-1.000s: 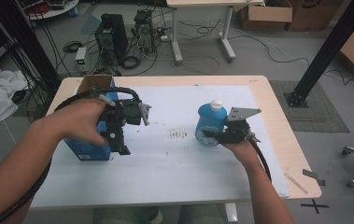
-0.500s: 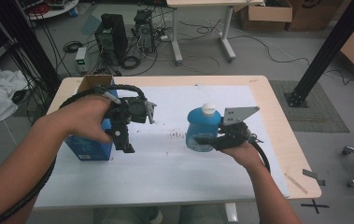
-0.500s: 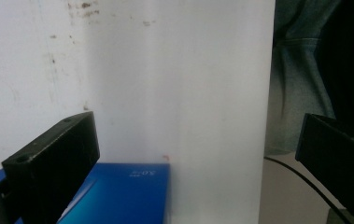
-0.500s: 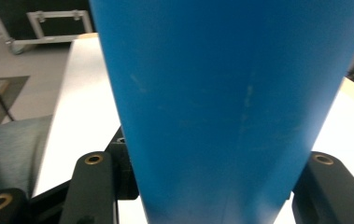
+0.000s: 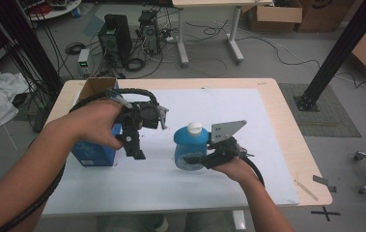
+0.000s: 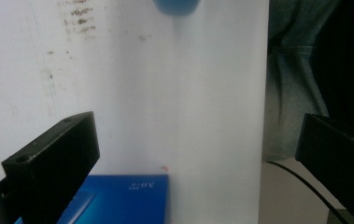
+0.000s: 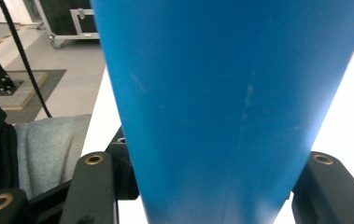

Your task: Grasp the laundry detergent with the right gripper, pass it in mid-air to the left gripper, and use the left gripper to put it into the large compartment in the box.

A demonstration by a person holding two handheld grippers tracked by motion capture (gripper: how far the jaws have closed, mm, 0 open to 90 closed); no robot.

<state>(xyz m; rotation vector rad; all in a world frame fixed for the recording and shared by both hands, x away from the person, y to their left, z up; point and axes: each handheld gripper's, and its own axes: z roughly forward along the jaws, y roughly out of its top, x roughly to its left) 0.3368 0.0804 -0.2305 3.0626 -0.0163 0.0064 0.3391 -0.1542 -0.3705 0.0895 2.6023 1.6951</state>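
The blue bottle [image 5: 190, 147] stands upright near the middle of the white sheet [image 5: 229, 104], its long axis vertical and its white cap [image 5: 195, 127] on top; a round pale label faces the person, too small to read. The right gripper [image 5: 194, 160] clamps its lower body from the side. To its left, the left gripper [image 5: 136, 145] hangs with jaws wide apart and nothing between them, beside a blue box [image 6: 118, 198] whose small print shows upside down, something like "S.0"

Even, dim indoor light; soft shadows; gripper views blurred close-up.
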